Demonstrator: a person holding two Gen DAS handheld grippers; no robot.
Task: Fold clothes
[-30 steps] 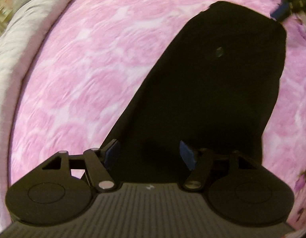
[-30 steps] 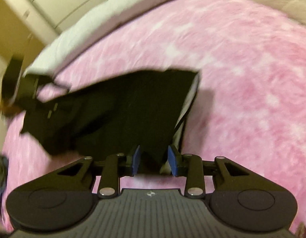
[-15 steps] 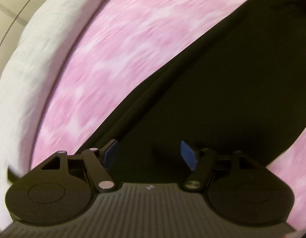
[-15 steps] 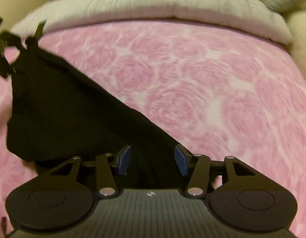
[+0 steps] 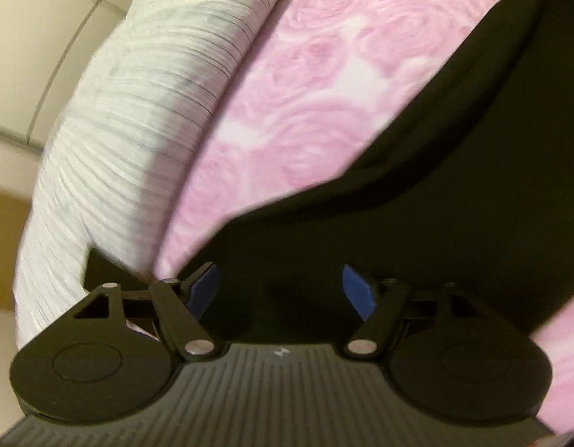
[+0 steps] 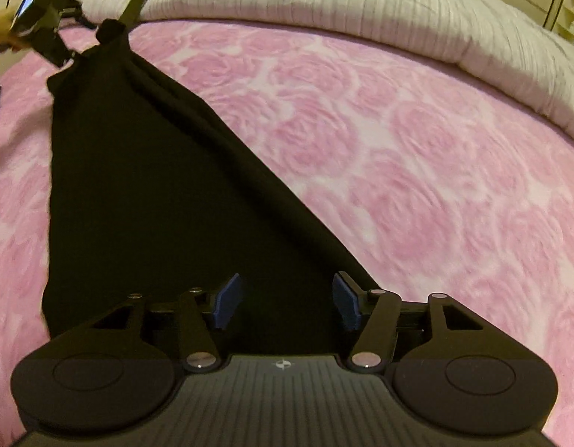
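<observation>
A black garment (image 6: 156, 193) lies stretched on the pink rose-patterned bedspread (image 6: 417, 156). In the right wrist view my right gripper (image 6: 285, 300) is open over the garment's near end, blue pads apart with cloth between and below them. The left gripper shows at the far left (image 6: 44, 18), at the garment's far corner. In the left wrist view my left gripper (image 5: 281, 290) is open over the black garment (image 5: 454, 193), which fills the right side. Whether cloth touches the pads cannot be told.
A white ribbed duvet (image 6: 342, 3) lies along the far edge of the bed; it also shows in the left wrist view (image 5: 138, 111). Cream cabinet panels (image 5: 33, 37) stand behind it. Pink bedspread (image 5: 305, 104) extends beside the garment.
My right gripper has opened, from closed on the garment's edge to pads wide apart. The garment now lies flatter and stretched out. The left view has swung toward the duvet.
</observation>
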